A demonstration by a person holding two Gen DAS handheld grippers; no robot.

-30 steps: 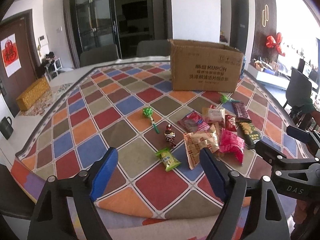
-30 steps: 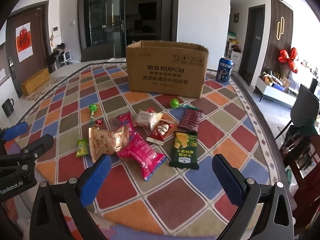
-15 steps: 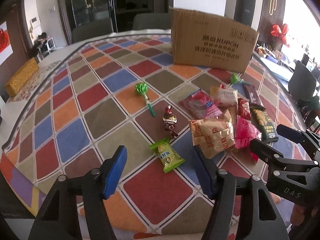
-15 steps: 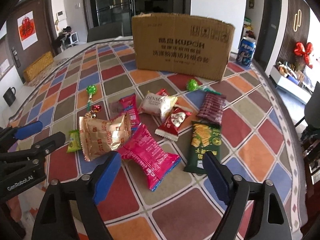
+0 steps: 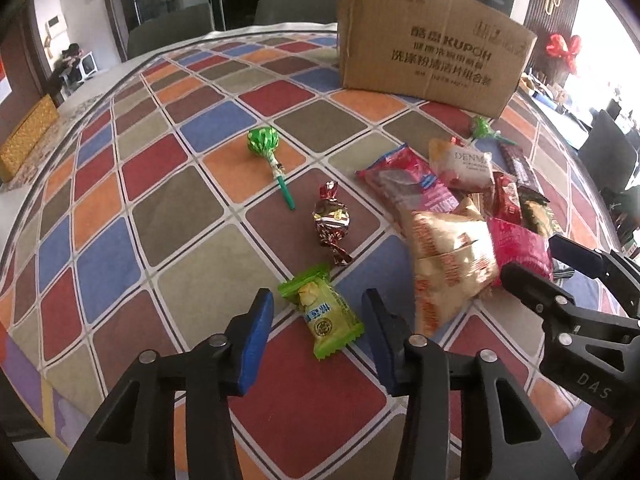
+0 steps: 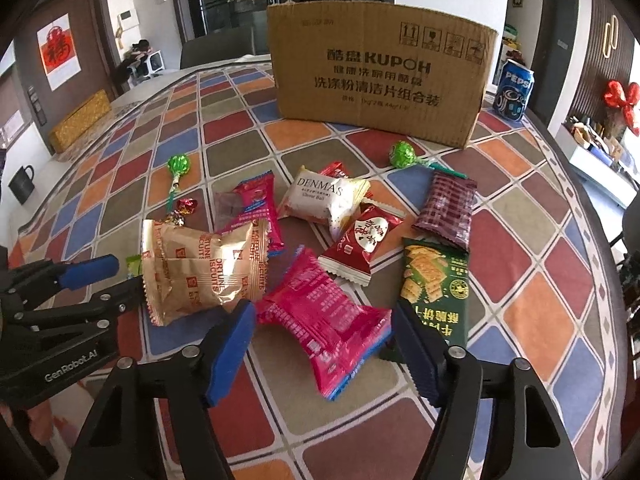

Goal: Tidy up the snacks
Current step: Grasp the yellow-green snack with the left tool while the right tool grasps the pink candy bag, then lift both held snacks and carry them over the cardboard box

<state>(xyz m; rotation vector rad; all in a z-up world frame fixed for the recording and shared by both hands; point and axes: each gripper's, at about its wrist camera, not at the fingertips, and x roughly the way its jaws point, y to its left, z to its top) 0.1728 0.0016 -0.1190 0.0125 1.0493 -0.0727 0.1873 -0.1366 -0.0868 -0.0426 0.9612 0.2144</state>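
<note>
We see the cardboard box upright at the far side of the checked tablecloth; everything else lies on the near side of the box. Our right gripper is closing, its jaws apart around the pink packet without pressing it, with the gold biscuit bag just left of that packet. Our left gripper is closing too, pads either side of the small green candy, not yet touching. A foil-wrapped sweet lies between the candy and the box.
</note>
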